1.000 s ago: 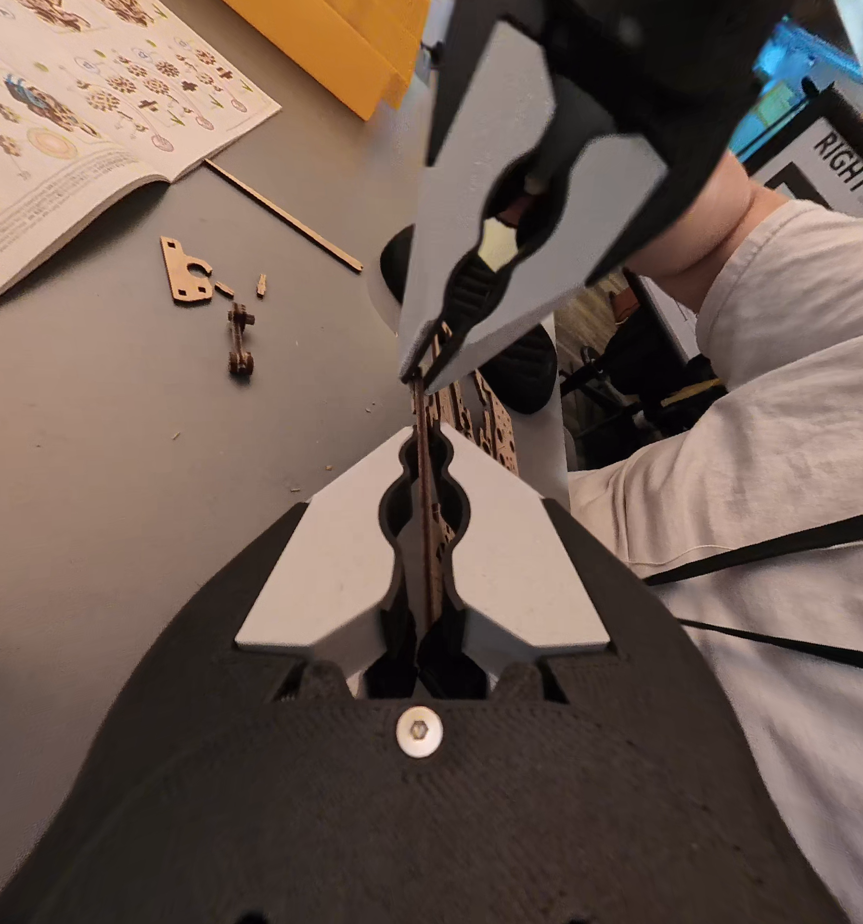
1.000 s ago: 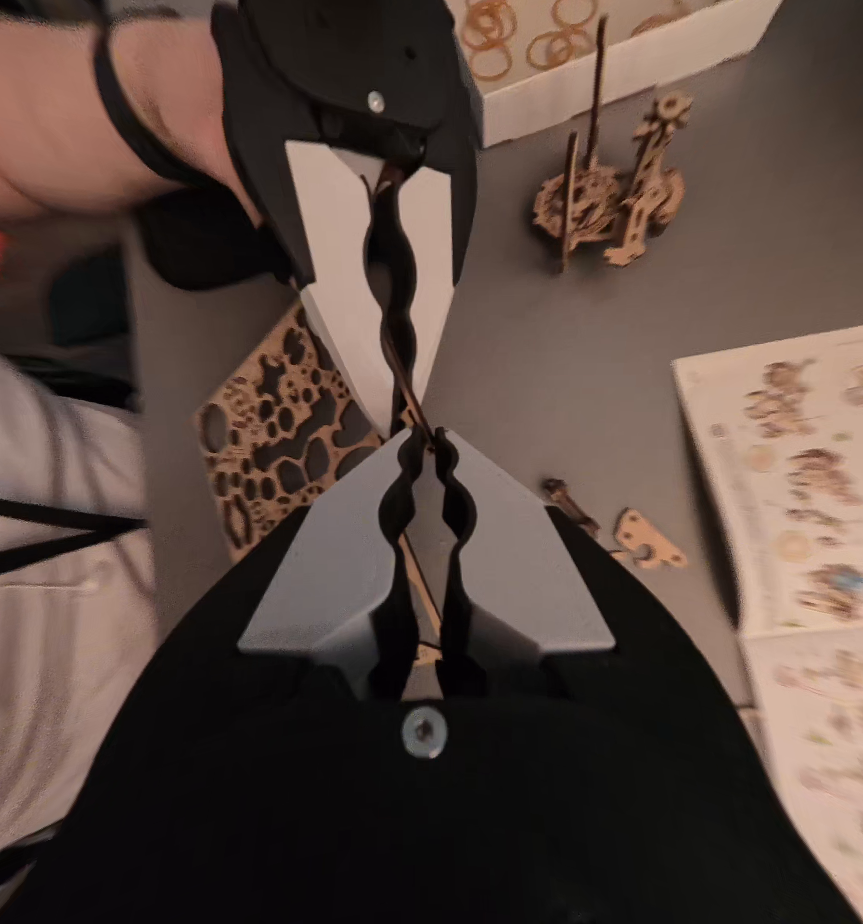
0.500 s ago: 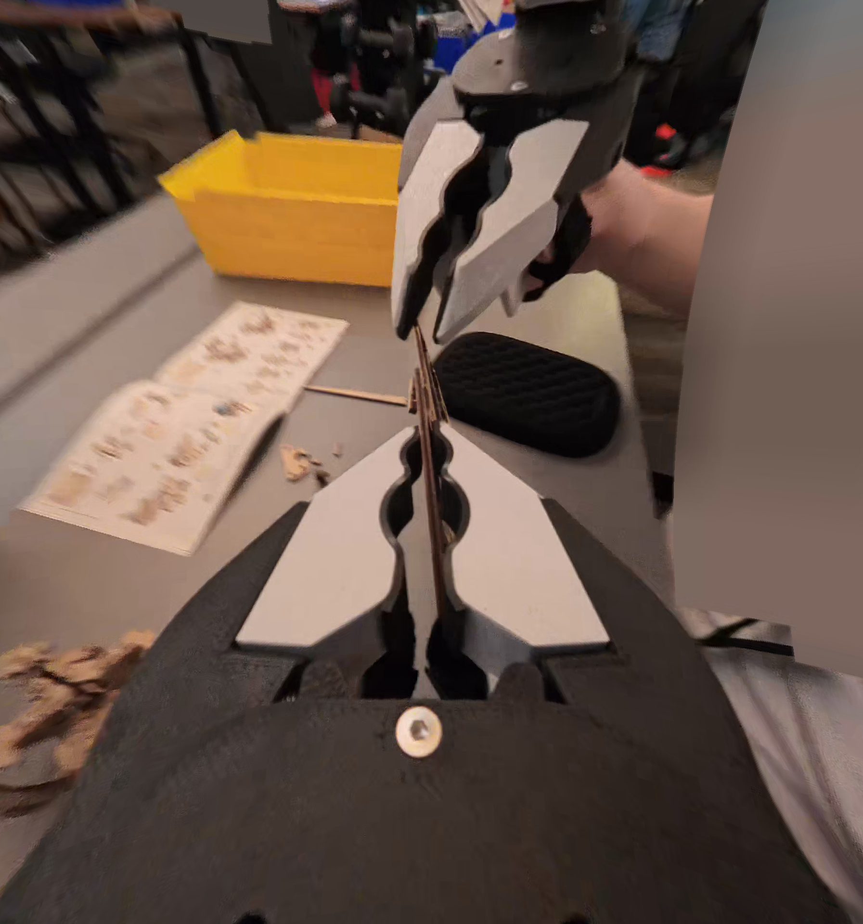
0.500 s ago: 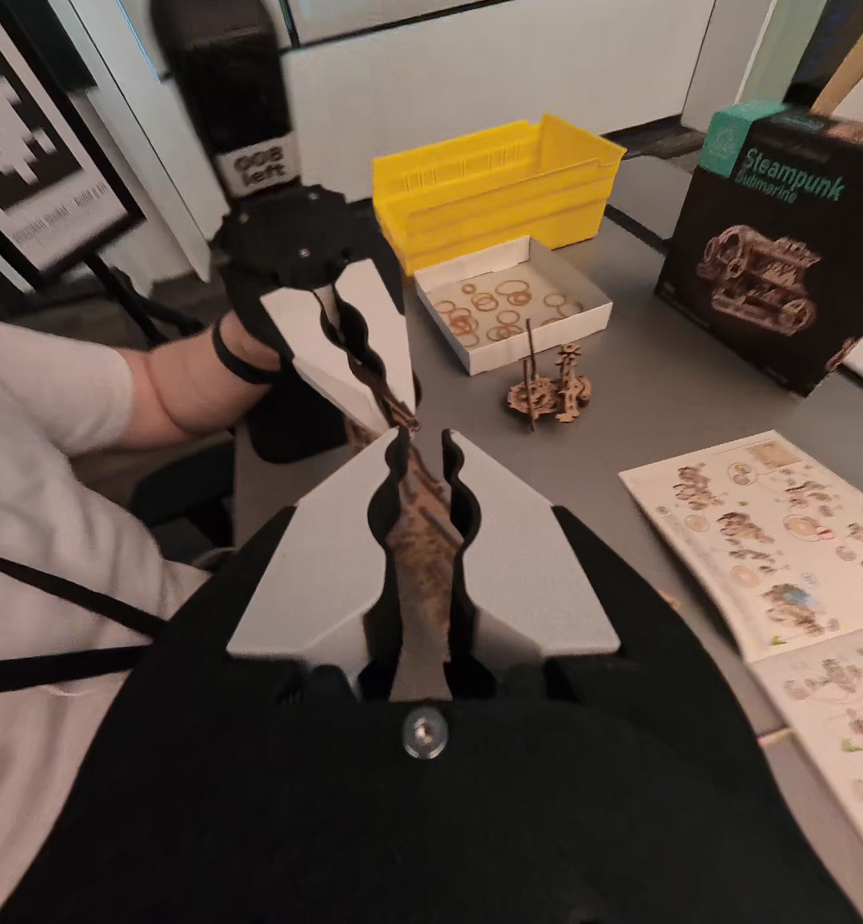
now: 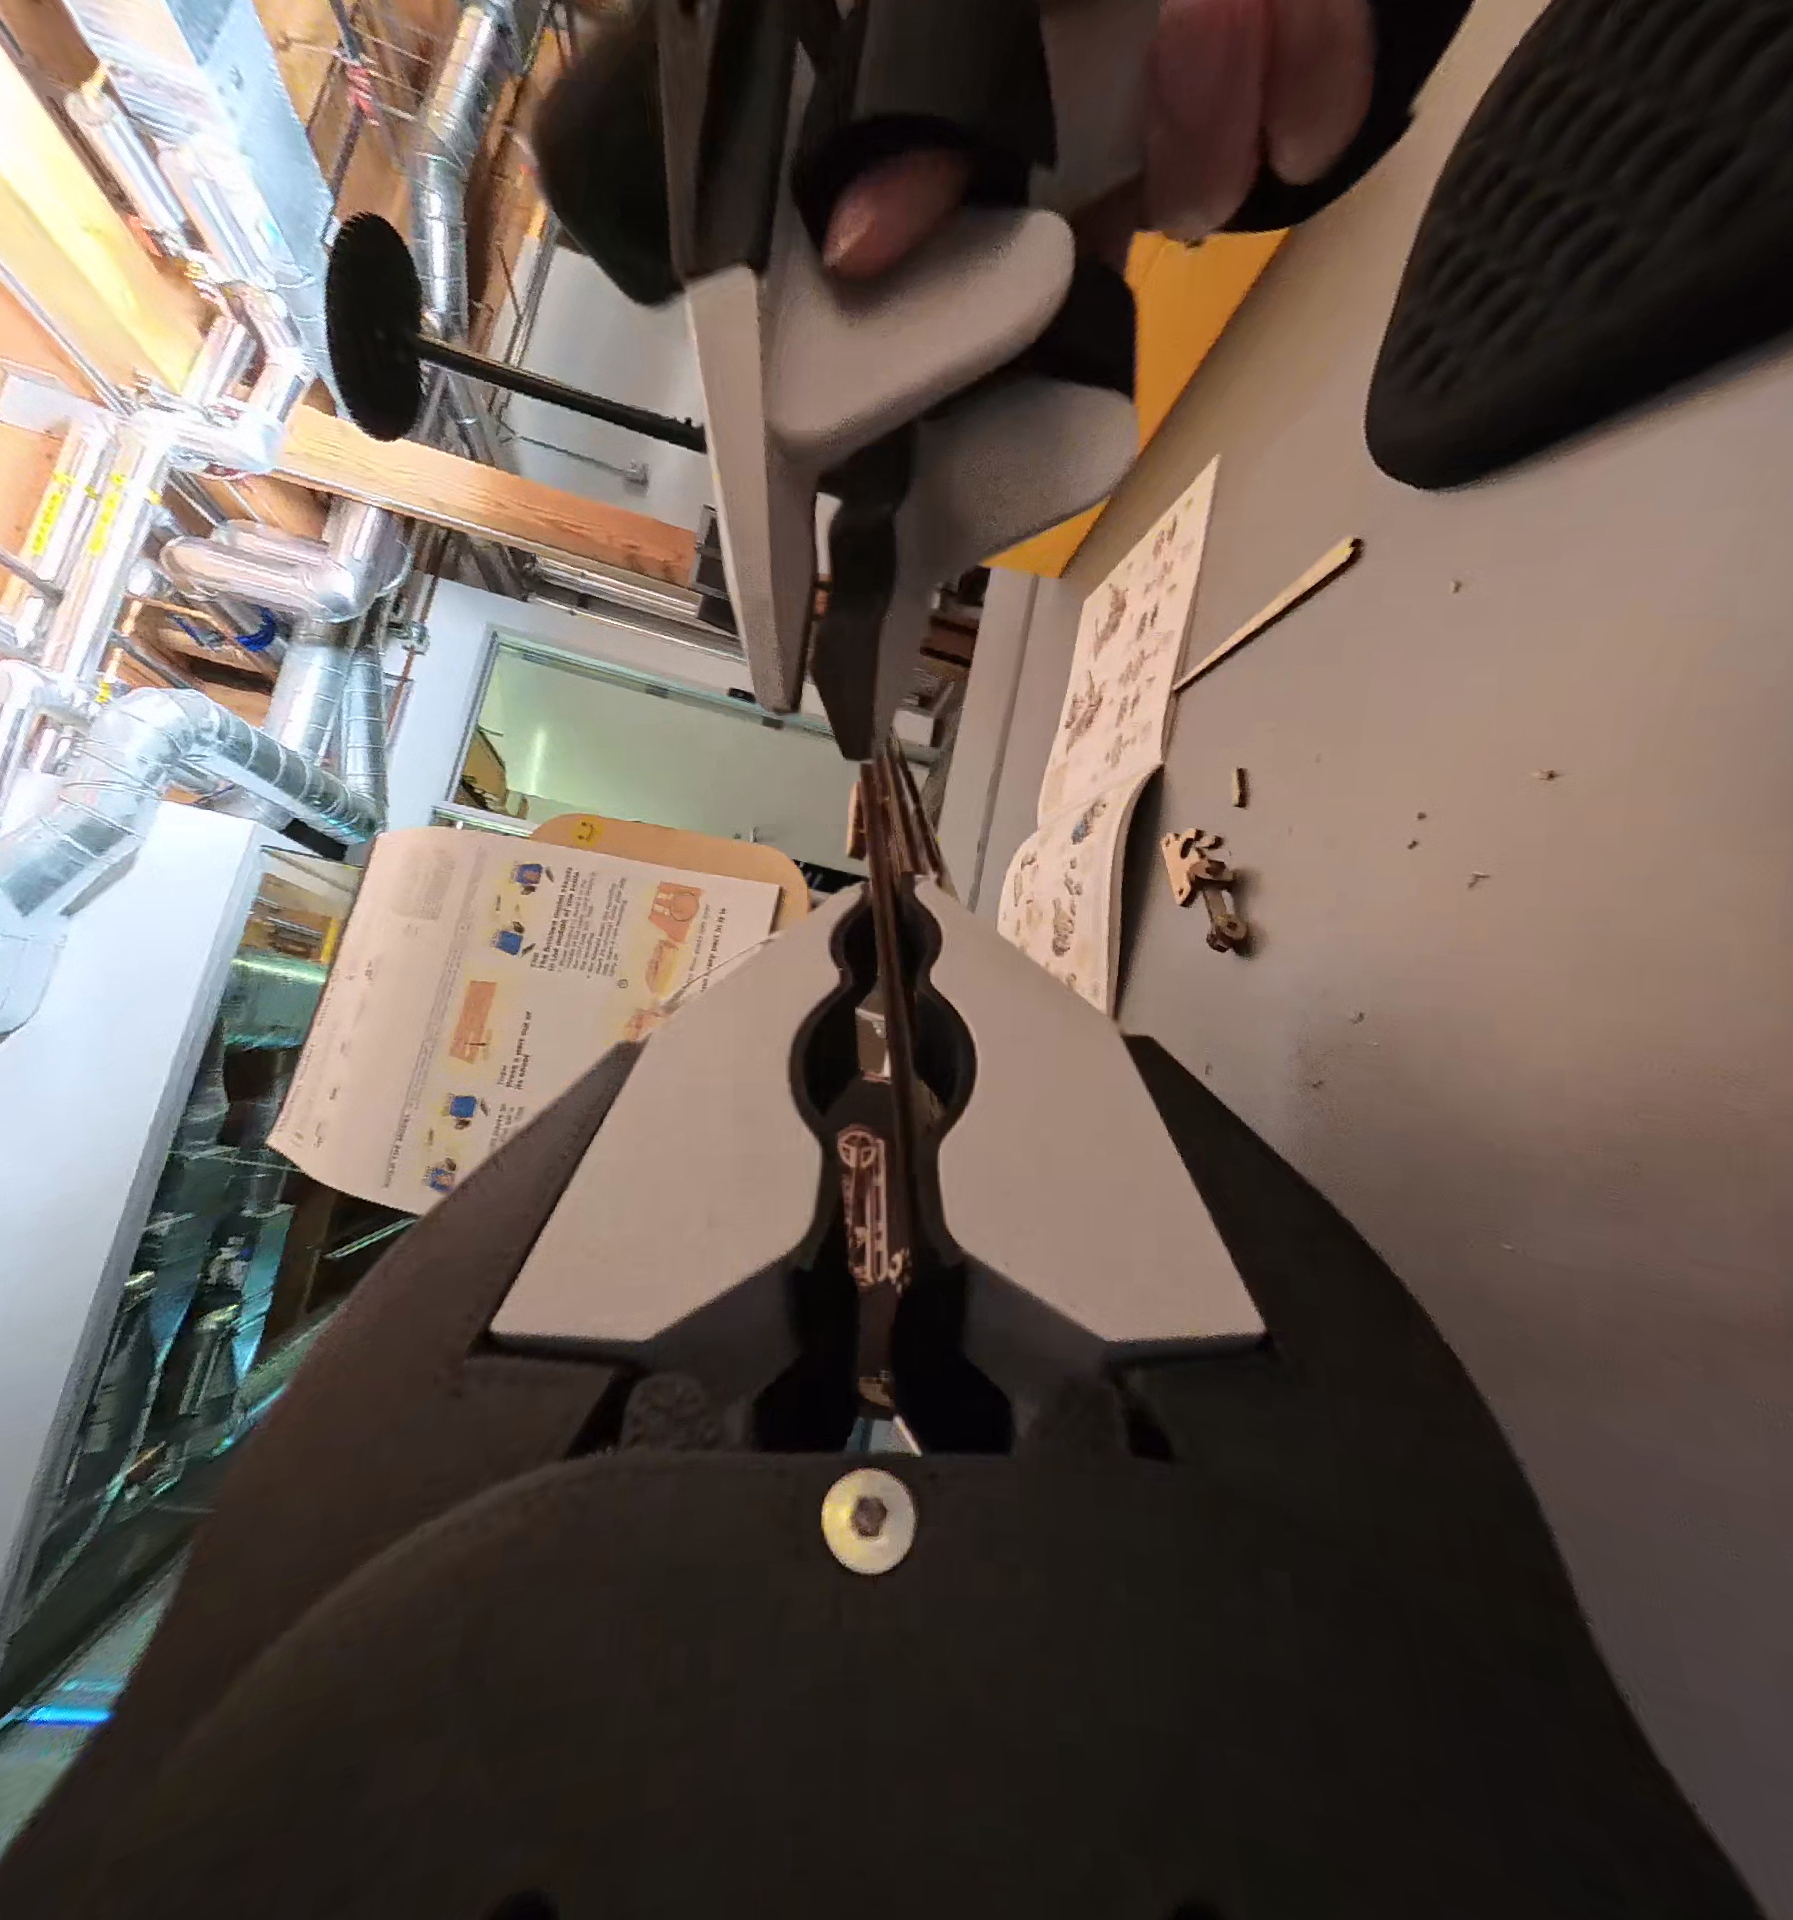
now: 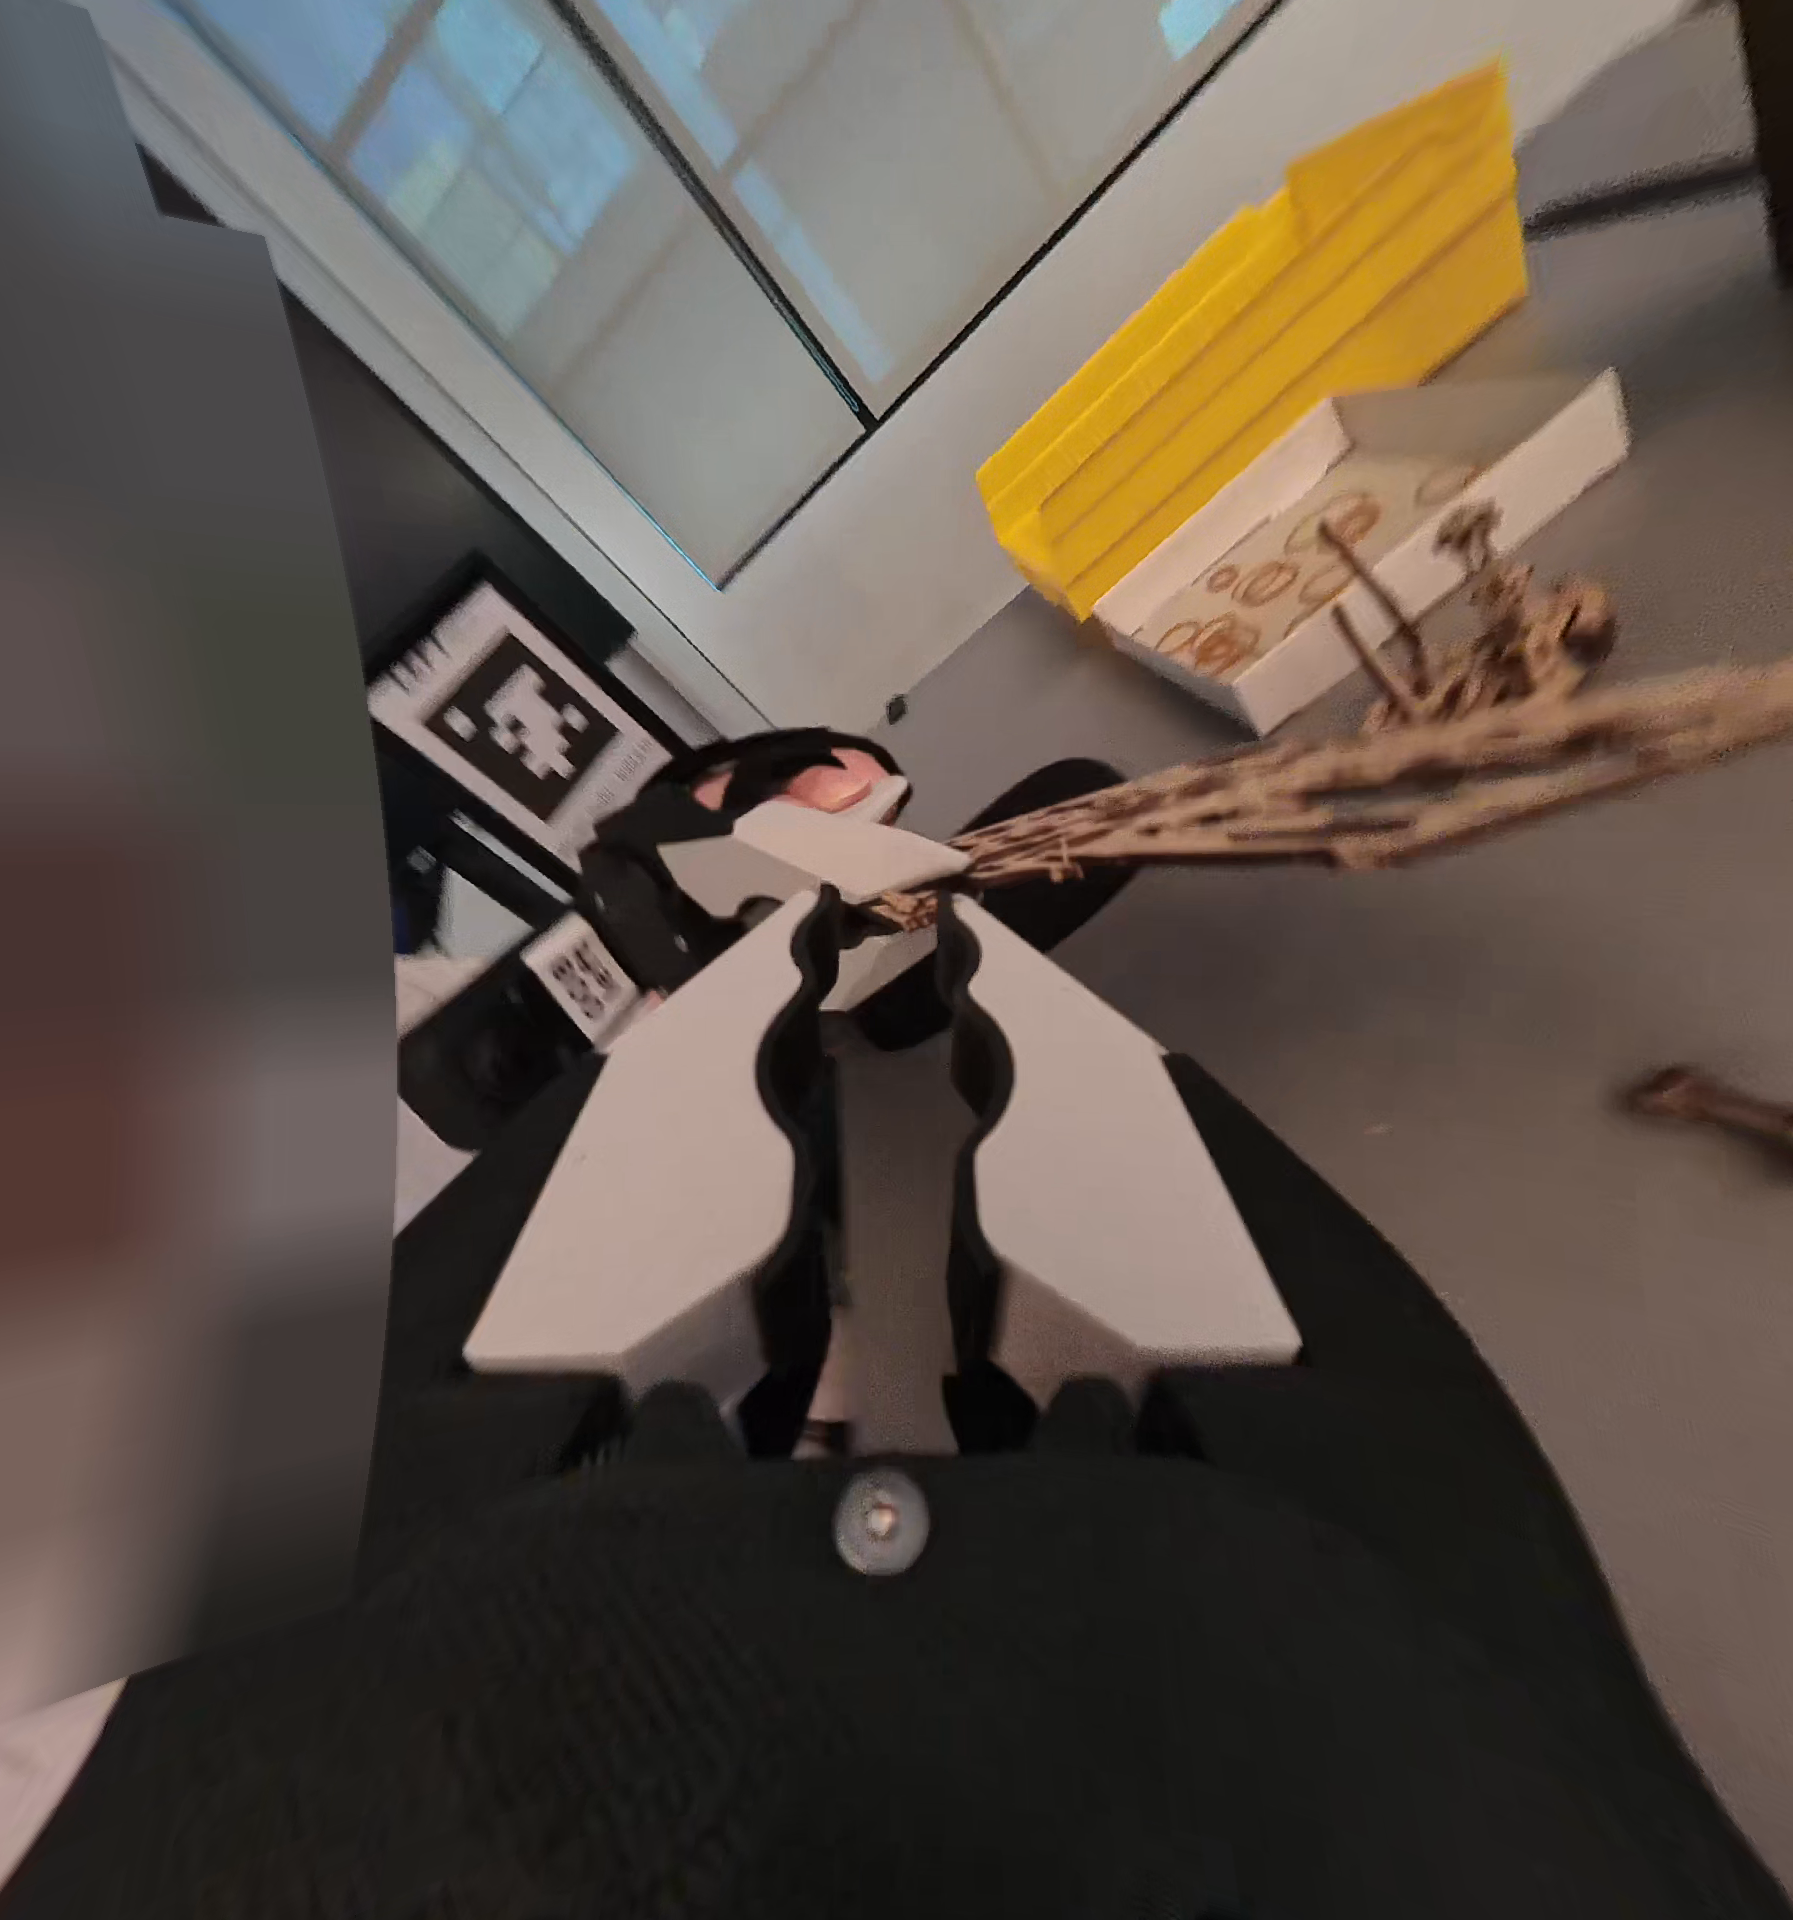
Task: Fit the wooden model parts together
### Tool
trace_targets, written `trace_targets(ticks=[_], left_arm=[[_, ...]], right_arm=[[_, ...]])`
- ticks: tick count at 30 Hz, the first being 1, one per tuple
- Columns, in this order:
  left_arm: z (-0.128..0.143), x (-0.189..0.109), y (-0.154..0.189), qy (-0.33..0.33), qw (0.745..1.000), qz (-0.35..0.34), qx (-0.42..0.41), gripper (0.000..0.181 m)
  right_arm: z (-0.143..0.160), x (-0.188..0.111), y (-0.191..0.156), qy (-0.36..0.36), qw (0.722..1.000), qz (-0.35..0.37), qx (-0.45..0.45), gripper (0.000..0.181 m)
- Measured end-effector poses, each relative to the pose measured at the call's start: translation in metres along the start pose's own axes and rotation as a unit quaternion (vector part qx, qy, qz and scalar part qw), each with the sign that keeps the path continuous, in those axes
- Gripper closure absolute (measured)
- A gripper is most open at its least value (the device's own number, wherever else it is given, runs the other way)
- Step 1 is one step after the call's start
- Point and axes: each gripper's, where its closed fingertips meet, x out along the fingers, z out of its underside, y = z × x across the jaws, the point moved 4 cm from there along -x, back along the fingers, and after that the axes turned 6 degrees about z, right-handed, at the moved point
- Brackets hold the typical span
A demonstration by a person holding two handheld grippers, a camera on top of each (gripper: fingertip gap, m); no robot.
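My left gripper [image 5: 887, 904] is shut on a thin laser-cut wooden sheet [image 5: 890, 831], which it shows edge-on and sticking out past its tips. It is rolled onto its side above the grey table [image 5: 1494, 935]. The right gripper [image 5: 819, 717] shows above it, tips close to the sheet's end. In the right wrist view my right gripper [image 6: 881, 914] is open. Its tips sit by the sheet's corner. The sheet [image 6: 1391, 769] reaches right, level and blurred, from the left gripper [image 6: 871, 862].
An open instruction booklet [image 5: 1110, 790], small wooden parts [image 5: 1204, 883], a thin wooden stick [image 5: 1266, 613] and a black pad [image 5: 1619, 229] lie on the table. A yellow bin [image 6: 1287, 384], a white box of rubber bands [image 6: 1276, 675] and a part-built wooden model [image 6: 1494, 634] stand beyond. My two grippers' fingertips are within a few centimetres of each other.
The right gripper has opened and let go of the sheet, staying near its end. The left gripper has kept hold of the sheet and rolled onto its side. Both views have swung.
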Motion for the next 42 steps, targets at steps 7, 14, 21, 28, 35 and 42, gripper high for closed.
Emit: trace_targets(ticks=[7, 14, 21, 28, 35, 42], left_arm=[[0.007, 0.003, 0.012, 0.005, 0.999, 0.025, 0.044, 0.18], [0.01, 0.01, 0.025, 0.004, 0.994, 0.035, 0.102, 0.181], [0.014, 0.015, 0.029, 0.002, 0.994, 0.039, 0.1, 0.18], [0.017, 0.015, 0.03, -0.005, 0.994, 0.043, 0.099, 0.181], [0.014, 0.014, 0.03, -0.001, 0.994, 0.037, 0.102, 0.181], [0.013, 0.012, 0.031, 0.005, 0.994, 0.041, 0.096, 0.181]], right_arm=[[0.012, 0.001, -0.006, -0.082, 0.918, 0.016, -0.389, 0.156], [0.01, 0.016, -0.001, -0.132, 0.885, -0.024, -0.446, 0.164], [0.02, 0.031, 0.016, -0.202, 0.864, -0.003, -0.462, 0.171], [0.02, 0.036, 0.021, -0.209, 0.882, -0.017, -0.422, 0.176], [0.02, 0.034, 0.02, -0.209, 0.902, -0.044, -0.375, 0.179], [0.01, 0.029, 0.019, -0.163, 0.929, -0.071, -0.324, 0.181]])
